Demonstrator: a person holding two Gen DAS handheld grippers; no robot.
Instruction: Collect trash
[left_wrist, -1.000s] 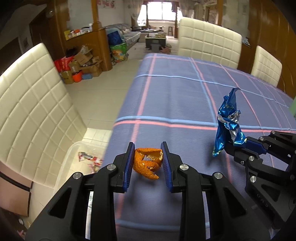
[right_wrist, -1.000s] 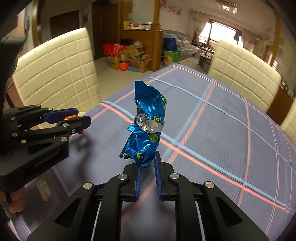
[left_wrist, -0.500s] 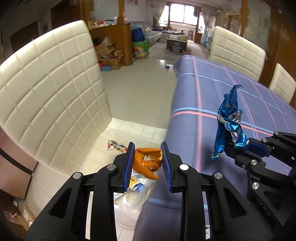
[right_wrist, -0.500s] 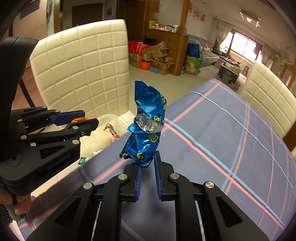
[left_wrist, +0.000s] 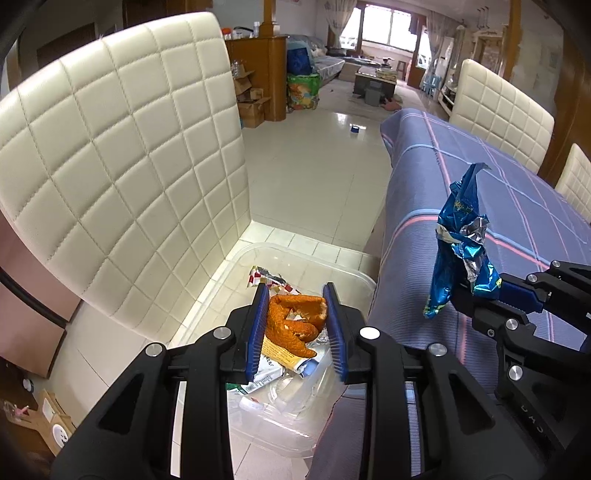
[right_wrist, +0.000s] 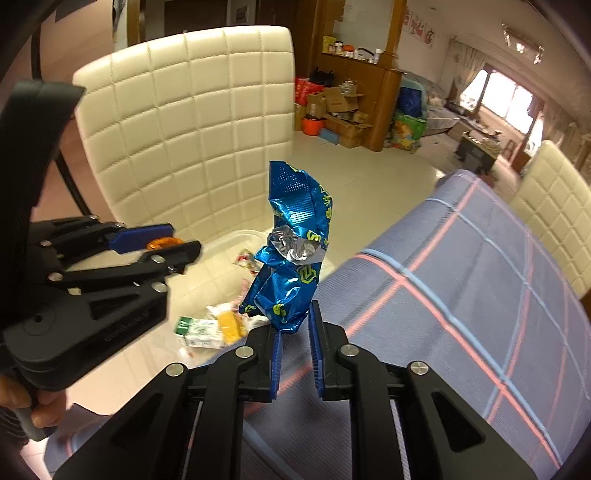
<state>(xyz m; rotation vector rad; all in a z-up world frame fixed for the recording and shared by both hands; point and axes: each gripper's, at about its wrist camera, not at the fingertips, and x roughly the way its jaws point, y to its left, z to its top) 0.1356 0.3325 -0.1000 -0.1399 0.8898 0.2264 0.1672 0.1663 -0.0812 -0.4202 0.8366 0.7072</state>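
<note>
Over the bin: left claw (left_wrist: 297, 325), its blue pads pinching an orange peel (left_wrist: 293, 325) from both sides, peel clear of the contents below.
Bin: clear plastic bin (left_wrist: 354, 275) on the tiled floor, between a cream quilted chair (left_wrist: 122, 166) and the table (left_wrist: 461, 177) edge; holds mixed wrappers (left_wrist: 273, 363) and a green-and-white carton (right_wrist: 197, 328).
Right claw: right claw (right_wrist: 293, 339) pressed onto the lower end of a crumpled blue foil wrapper (right_wrist: 295, 243), which stands upright above the pads.
Wrapper position: over the table's near corner, beside the bin.
Table: covered in a blue plaid cloth with pink lines.
</note>
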